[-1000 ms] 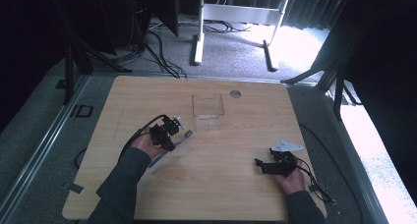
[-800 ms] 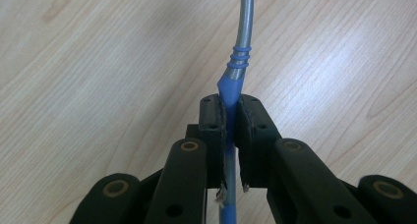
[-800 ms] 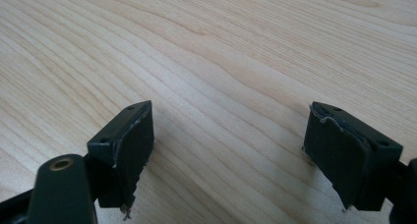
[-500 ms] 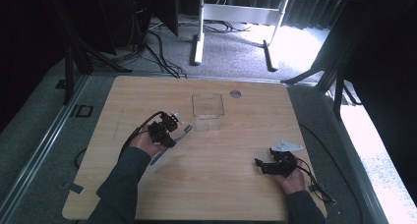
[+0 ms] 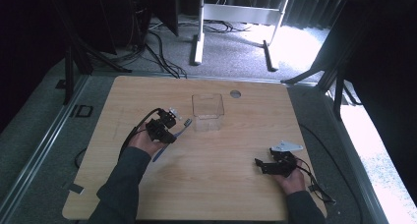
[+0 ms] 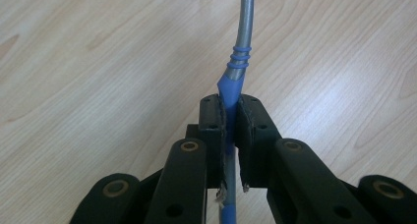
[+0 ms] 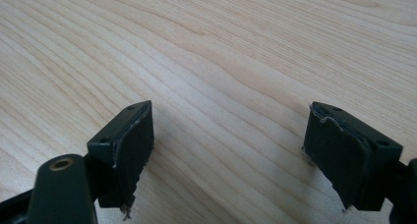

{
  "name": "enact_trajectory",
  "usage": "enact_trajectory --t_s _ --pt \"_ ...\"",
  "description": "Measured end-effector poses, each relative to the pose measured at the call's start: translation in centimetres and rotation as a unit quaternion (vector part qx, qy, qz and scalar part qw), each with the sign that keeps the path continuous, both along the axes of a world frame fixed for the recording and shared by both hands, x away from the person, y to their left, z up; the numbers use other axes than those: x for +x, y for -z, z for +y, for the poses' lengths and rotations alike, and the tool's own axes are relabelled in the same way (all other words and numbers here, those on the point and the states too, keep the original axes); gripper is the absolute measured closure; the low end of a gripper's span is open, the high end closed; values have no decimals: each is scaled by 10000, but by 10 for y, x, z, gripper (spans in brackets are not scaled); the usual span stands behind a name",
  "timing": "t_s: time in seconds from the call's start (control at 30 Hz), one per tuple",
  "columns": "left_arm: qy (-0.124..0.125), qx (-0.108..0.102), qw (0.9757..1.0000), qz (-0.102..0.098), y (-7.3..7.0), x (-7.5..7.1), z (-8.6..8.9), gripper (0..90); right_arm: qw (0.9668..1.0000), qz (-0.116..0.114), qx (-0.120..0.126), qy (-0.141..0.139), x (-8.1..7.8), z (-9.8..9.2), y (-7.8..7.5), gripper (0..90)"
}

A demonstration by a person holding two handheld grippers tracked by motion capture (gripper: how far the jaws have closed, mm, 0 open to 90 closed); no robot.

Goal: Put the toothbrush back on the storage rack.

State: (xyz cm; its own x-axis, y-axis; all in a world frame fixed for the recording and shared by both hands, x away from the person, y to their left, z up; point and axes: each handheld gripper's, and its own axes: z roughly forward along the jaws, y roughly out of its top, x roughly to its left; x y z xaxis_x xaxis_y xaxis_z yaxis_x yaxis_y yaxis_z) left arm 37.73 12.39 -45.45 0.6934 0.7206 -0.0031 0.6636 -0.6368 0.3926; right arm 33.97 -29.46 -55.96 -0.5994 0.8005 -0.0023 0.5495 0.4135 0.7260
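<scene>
Now the left gripper [image 5: 169, 122], fingers [image 6: 212, 130] clamped on the toothbrush [image 6: 235, 81], has edged toward the clear box [image 5: 207, 106] at two o'clock; the right gripper [image 5: 263, 166] rests with fingers apart.

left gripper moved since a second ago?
Yes, slightly. The left gripper, shut on the toothbrush, has crept up the high view toward the clear box.

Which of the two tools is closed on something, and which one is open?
The left tool is closed on the blue and grey toothbrush, near the clear container. The right tool stands wide open over bare table, with nothing between its pads.
</scene>
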Motion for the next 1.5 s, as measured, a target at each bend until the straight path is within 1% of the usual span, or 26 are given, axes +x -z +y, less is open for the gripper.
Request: enact_trajectory --t_s 0.03,0.07,0.23,0.33,0.53,0.73,1.03,1.3,1.5 --pt "0 0 10000 0 0 0 0 820 10000 0 0 0 0 0 0 187" --pt "-57 -39 10000 -50 -1 -1 0 820 10000 -3 -1 -1 0 0 0 187" --pt "-77 -64 9999 -130 -4 -1 1 820 10000 1 0 1 0 0 0 187" --pt "-167 -141 9995 -231 -5 -1 3 820 10000 0 0 1 0 0 0 187" --pt "-234 -255 9988 -342 -9 -3 4 820 10000 1 1 1 0 0 0 187" --pt "-295 -410 9980 -388 -11 -3 6 820 10000 2 0 2 0 0 0 187" --pt "-318 -498 9969 -515 -16 -4 6 820 10000 3 1 3 0 0 0 187" --pt "-439 -647 9944 -716 -18 -5 7 820 10000 4 1 4 0 0 0 187" --pt "-515 -725 9928 -808 -19 -5 7 820 10000 4 1 4 0 0 0 187"
